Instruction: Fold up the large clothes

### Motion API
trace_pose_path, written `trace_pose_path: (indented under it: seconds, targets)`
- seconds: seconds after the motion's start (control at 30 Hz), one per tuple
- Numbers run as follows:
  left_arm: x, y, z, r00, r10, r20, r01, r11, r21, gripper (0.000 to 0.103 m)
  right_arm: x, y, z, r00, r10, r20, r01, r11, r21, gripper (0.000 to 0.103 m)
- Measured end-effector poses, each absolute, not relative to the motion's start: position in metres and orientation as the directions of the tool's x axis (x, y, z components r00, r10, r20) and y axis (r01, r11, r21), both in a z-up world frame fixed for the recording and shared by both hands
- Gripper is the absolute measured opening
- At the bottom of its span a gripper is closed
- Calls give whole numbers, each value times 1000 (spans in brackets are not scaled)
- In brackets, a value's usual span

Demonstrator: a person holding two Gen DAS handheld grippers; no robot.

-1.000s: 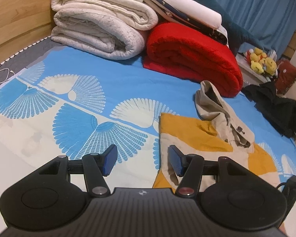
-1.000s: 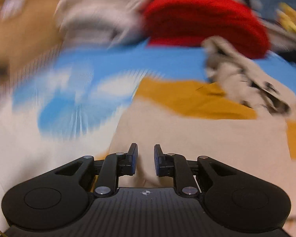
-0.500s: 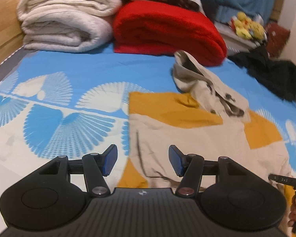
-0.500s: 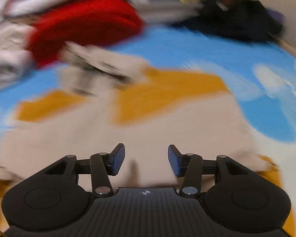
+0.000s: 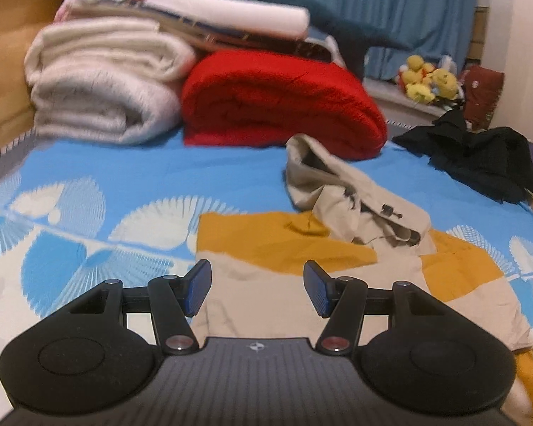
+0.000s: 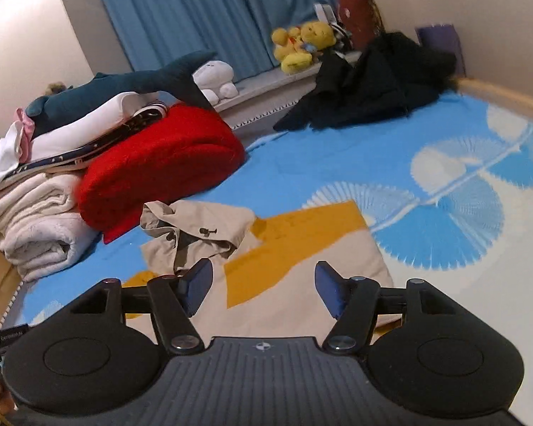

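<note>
A beige and mustard hooded jacket [image 5: 287,284] lies folded flat on the blue patterned bedspread [image 5: 131,184], its beige hood [image 5: 337,191] bunched at the far end. My left gripper [image 5: 256,285] hovers open over the jacket's near left part, nothing between its blue pads. In the right wrist view the same jacket [image 6: 302,266] lies below my right gripper [image 6: 264,289], whose jaws are opening wide and hold nothing. The hood [image 6: 192,230] sits to its upper left.
A red rolled blanket [image 5: 277,106] and stacked white blankets [image 5: 103,85] stand at the head of the bed. A black garment [image 5: 476,156] lies at the far right. Plush toys [image 6: 302,46] sit on the sill by blue curtains. A wooden bed edge [image 6: 504,96] runs at right.
The right gripper's jaws have spread from nearly shut to wide, and it swung to the right over the jacket and rose. The left gripper shifted right, over the jacket's left part.
</note>
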State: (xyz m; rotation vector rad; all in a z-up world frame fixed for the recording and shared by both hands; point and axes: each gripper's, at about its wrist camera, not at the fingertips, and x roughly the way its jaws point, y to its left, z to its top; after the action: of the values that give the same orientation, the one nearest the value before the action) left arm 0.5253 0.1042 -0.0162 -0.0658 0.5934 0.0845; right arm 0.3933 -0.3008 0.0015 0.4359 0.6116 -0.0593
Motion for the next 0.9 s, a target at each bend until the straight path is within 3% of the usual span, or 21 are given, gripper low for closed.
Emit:
trace_pose_path:
  seconds: [0.17, 0.23, 0.37, 0.47, 0.53, 0.6, 0.63, 0.67, 0.8, 0.83, 0.87, 0.9]
  targets:
    - [537, 91, -15, 866, 35, -498, -49, 999, -15, 63, 418, -320, -10, 800, 66, -597, 176, 925, 337, 59]
    - [565, 88, -11, 870, 39, -491, -50, 999, -9, 63, 425, -324, -13, 782, 6, -623, 179, 955, 235, 58]
    - [643, 83, -6, 855, 44, -517, -67, 997, -27, 62, 433, -331, -29, 727, -58, -684, 199, 971, 129, 58]
    - [719, 82, -12, 830, -41, -556, -23, 994, -108, 55, 442, -340, -47, 679, -76, -730, 236, 964, 119, 58]
    - [770, 80, -23, 812, -63, -580, -1, 994, -110, 55, 447, -345, -52, 668, -65, -741, 249, 958, 140, 50]
    - [818, 82, -39, 794, -11, -607, -58, 994, -94, 56, 452, -349, -55, 665, -46, -746, 259, 951, 172, 20]
    - [842, 86, -49, 776, -10, -631, -87, 989, -123, 56, 455, -351, -56, 667, -37, -745, 258, 948, 185, 12]
    - [863, 90, -58, 758, -31, -652, -99, 982, -162, 57, 457, -352, -57, 669, -39, -743, 262, 947, 186, 9]
    - [927, 94, -87, 717, -21, -697, -164, 966, -198, 57, 465, -356, -67, 642, -37, -766, 280, 941, 189, 10]
    - [941, 94, -95, 697, -27, -717, -171, 964, -203, 54, 466, -357, -70, 632, -30, -774, 284, 939, 196, 10]
    - [949, 94, -100, 684, -27, -729, -176, 964, -201, 45, 468, -358, -72, 626, -24, -780, 284, 938, 199, 10]
    - [955, 96, -103, 675, -37, -737, -173, 963, -207, 6, 469, -357, -74, 622, -17, -783, 279, 939, 202, 10]
